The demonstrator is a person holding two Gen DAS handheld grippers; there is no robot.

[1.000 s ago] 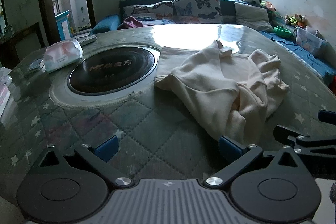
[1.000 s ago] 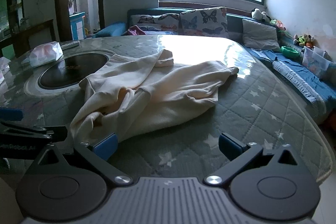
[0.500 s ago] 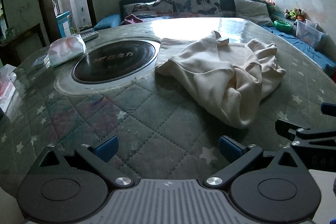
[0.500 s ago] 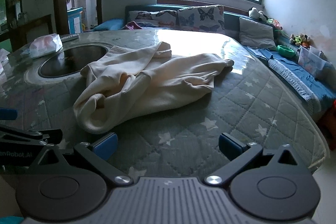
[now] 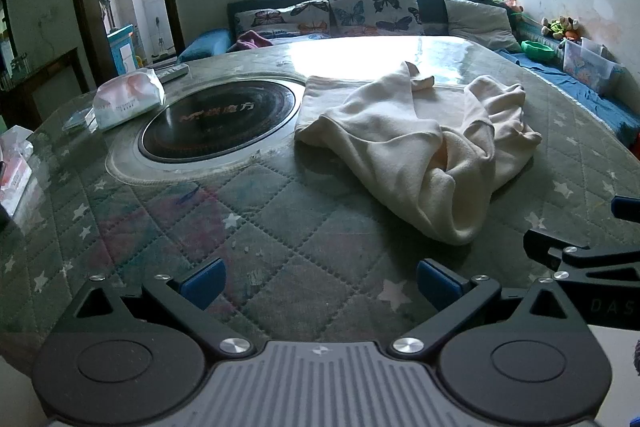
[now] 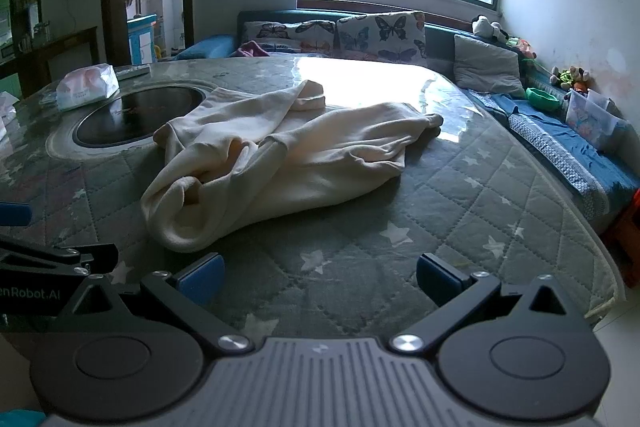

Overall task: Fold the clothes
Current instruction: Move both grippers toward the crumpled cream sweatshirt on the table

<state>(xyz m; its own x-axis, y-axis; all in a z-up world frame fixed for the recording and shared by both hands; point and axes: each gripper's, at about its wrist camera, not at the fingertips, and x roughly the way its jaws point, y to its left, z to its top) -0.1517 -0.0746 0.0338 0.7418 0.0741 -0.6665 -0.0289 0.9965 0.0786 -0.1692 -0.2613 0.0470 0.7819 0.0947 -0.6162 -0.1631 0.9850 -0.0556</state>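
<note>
A cream garment (image 5: pixel 416 143) lies crumpled on the round quilted table (image 5: pixel 256 227), its nearest fold facing me. In the right wrist view the same garment (image 6: pixel 280 151) spreads from the centre toward the left. My left gripper (image 5: pixel 318 281) hovers open over bare quilt, short of the cloth and to its left. My right gripper (image 6: pixel 318 277) is open too, with the garment's near edge just beyond its left blue fingertip (image 6: pixel 202 277). Nothing sits between either pair of fingers. Each gripper shows at the edge of the other's view.
A round black hotplate (image 5: pixel 218 121) is set in the table left of the garment. A tissue pack (image 5: pixel 128 99) and a remote (image 5: pixel 172 71) lie beyond it. A sofa with butterfly cushions (image 5: pixel 374 7) runs behind; the table's right edge (image 6: pixel 592 247) drops to the floor.
Both grippers have pulled back toward the table's near edge, away from the garment. The cloth now lies farther from the fingertips; it kept its shape.
</note>
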